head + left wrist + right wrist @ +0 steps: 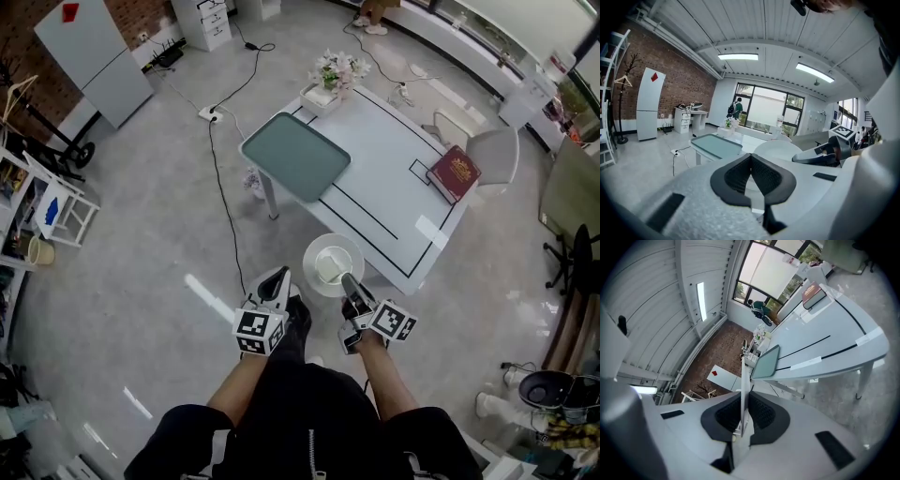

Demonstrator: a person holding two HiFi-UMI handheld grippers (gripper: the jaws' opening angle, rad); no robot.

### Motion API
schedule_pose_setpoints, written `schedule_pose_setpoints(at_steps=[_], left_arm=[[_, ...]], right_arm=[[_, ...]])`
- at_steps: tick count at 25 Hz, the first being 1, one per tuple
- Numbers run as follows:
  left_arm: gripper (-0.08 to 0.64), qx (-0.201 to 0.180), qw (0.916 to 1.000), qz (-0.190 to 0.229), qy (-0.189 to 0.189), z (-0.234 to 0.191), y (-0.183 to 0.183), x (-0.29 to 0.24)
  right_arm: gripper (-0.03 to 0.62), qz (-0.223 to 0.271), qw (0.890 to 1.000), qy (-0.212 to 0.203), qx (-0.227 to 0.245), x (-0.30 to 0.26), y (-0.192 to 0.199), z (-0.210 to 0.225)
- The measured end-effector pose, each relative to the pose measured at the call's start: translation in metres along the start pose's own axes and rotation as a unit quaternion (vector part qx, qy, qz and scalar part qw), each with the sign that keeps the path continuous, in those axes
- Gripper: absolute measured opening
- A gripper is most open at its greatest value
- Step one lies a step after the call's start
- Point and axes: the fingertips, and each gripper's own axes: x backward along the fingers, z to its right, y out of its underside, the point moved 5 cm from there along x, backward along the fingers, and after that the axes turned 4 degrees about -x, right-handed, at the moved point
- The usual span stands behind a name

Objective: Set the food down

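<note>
- Right tool [743,399] clamped on rim of white plate [321,249]; in right gripper view the plate [745,373] shows edge-on as a thin white strip between the dark pads.
- Left tool [751,157] has its jaws together with nothing between them; it is held level beside the right tool [348,280], just left of the plate.
- Food [330,268]: pale whitish lump in the middle of the plate, type not clear.
- Plate is up in the air at the near edge of the white table [394,141], carried by the right tool only, not resting on anything.
- Table has black outline markings and white tape strips, no text legible on them.
- Green tray [295,155] sits at the table's left corner and is empty.
- Dark red book [454,173] sits at the right edge; it has a gold cover emblem and the lettering is too small to read.
- Flowers [339,70] in a white box sit at the far corner.
- Black-and-white square markers are on both tool cubes [260,329].
- White panel [94,52] by the brick wall has a red diamond mark and no words.
</note>
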Motion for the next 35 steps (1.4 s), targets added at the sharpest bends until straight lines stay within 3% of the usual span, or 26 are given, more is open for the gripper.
schedule_pose_setpoints(at_steps=[9, 16, 25, 35], left_arm=[[0.006, 0.014, 0.9997, 0.005, 0.019, -0.093, -0.044, -0.074], [0.006, 0.019, 0.9996, 0.019, 0.01, -0.15, -0.061, -0.101], [0.006, 0.029, 0.999, 0.033, -0.007, -0.174, -0.064, -0.107], [0.006, 0.013, 0.9991, 0.033, -0.023, -0.185, -0.081, -0.129]], right_arm=[[0.025, -0.003, 1.0, 0.026, 0.01, -0.105, -0.047, -0.03], [0.025, -0.009, 0.999, 0.031, 0.026, -0.157, -0.067, -0.05], [0.025, -0.023, 0.999, 0.02, 0.042, -0.195, -0.084, -0.059], [0.025, -0.029, 0.999, -0.002, 0.023, -0.232, -0.103, -0.049]])
